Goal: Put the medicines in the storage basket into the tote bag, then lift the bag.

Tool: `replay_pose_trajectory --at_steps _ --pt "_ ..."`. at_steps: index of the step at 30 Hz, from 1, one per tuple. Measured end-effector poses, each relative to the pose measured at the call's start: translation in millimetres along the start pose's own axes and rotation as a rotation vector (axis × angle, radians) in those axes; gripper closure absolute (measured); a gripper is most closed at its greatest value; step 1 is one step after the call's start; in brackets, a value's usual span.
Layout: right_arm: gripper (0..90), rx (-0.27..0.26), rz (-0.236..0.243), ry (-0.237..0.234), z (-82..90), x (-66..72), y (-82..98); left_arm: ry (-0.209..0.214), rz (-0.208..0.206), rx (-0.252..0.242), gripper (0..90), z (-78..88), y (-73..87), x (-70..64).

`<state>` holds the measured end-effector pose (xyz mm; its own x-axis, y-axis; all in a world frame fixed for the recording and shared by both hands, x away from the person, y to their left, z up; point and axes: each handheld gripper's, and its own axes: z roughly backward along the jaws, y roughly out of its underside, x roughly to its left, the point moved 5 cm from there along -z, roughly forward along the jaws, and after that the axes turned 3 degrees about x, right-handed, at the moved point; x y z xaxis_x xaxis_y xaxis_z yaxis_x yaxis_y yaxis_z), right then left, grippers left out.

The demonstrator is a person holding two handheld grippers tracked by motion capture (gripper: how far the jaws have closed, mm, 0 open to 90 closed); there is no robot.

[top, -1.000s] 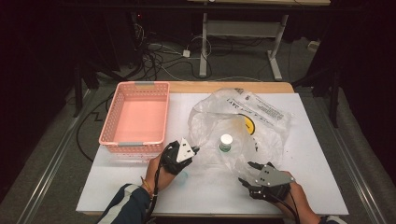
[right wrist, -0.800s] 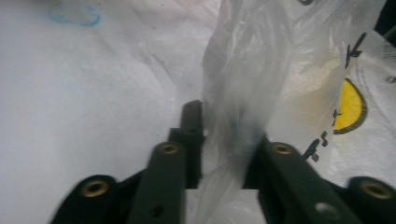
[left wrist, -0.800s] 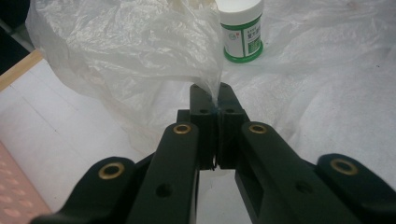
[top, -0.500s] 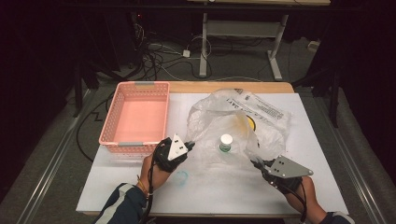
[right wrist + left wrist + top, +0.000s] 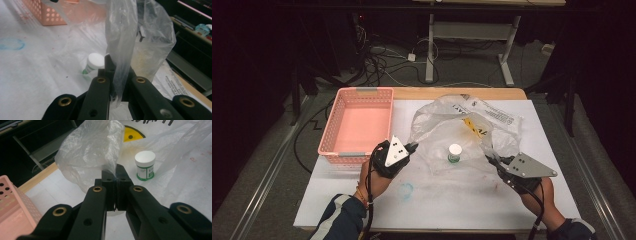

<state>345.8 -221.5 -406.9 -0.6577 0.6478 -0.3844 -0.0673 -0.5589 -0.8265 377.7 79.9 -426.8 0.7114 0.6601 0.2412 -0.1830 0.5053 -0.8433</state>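
A crumpled clear plastic bag [image 5: 437, 122] lies on the white table [image 5: 452, 200]. A small white-capped jar with a green label [image 5: 454, 152] stands upright amid its film. My left gripper [image 5: 412, 146] is shut on the bag's left edge, and the film [image 5: 92, 150] rises from the closed left gripper [image 5: 114, 180], with the jar [image 5: 145, 165] beyond. My right gripper [image 5: 489, 159] is shut on the bag's right edge. A strip of film [image 5: 125, 37] hangs between the pads of the right gripper [image 5: 112, 72], and the jar [image 5: 94, 62] stands just behind.
An empty pink perforated basket [image 5: 328, 135] stands at the table's left, close to my left hand. The bag carries printed text and a yellow mark [image 5: 474, 127]. A blue stain [image 5: 406, 190] marks the table near the front. Cables and a desk frame lie on the floor beyond.
My right gripper has moved right and up and closed on the bag's right edge. My left gripper has risen a little with the left edge. The bag is pulled wider.
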Motion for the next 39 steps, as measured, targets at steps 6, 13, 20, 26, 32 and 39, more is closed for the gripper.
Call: replay_pose_trajectory --at_steps 6,13,20,26,32,39 --pt "89.5 -0.012 -0.02 0.016 -1.2 -12.2 -3.1 -0.004 0.015 -0.011 86.0 -0.5 -2.1 6.1" --pt "89.5 -0.012 -0.025 0.03 -1.3 -17.4 -3.5 -0.017 0.005 -0.027 86.0 -0.4 -4.8 5.3" --pt "89.6 -0.024 -0.031 0.033 -1.6 -22.7 -7.0 -0.032 0.013 -0.05 86.1 6.8 -7.8 10.0" --pt "89.6 -0.033 -0.042 0.048 -5.9 -33.4 -11.9 -0.038 0.021 -0.059 85.9 4.5 -12.6 13.1" --pt "89.6 -0.043 -0.065 0.041 -11.4 -43.4 -17.0 -0.049 0.023 -0.082 86.0 7.0 -20.3 13.6" --pt "89.6 -0.061 -0.072 0.036 -18.2 -50.7 -26.1 -0.069 0.037 -0.118 86.0 22.1 -27.1 18.8"
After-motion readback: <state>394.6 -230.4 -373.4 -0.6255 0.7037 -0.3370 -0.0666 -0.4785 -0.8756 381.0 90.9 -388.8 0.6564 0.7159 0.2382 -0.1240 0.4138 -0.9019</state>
